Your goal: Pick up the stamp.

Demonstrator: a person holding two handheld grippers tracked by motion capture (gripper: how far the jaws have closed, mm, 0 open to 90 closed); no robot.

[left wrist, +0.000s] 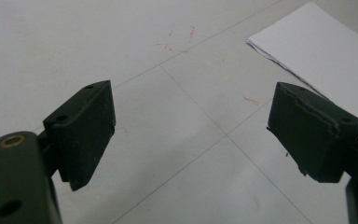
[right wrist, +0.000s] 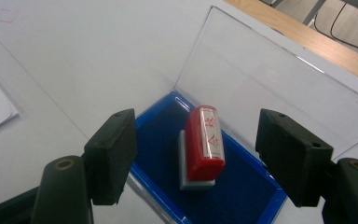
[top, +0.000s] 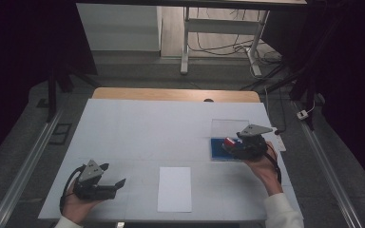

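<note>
Stamp (right wrist: 204, 144) in ink pad (right wrist: 256, 193)

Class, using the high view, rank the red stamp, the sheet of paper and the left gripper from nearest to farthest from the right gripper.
1. Red stamp, just left of the right gripper, in the blue tray.
2. Sheet of paper, front centre.
3. Left gripper, front left.

Each hand holds a black gripper. The left gripper (top: 105, 183) carries a grey three-cornered plate on top, and a black cable loops from its rear. The right gripper (top: 229, 142) bears the same grey plate, with a black cable trailing past the wrist. Up close, the jaws are matt black blocks with small round holes near their upper corners; one pad's edge looks frayed. The black arms behind them each hold a brass-coloured ring. Both sleeves are white.
</note>
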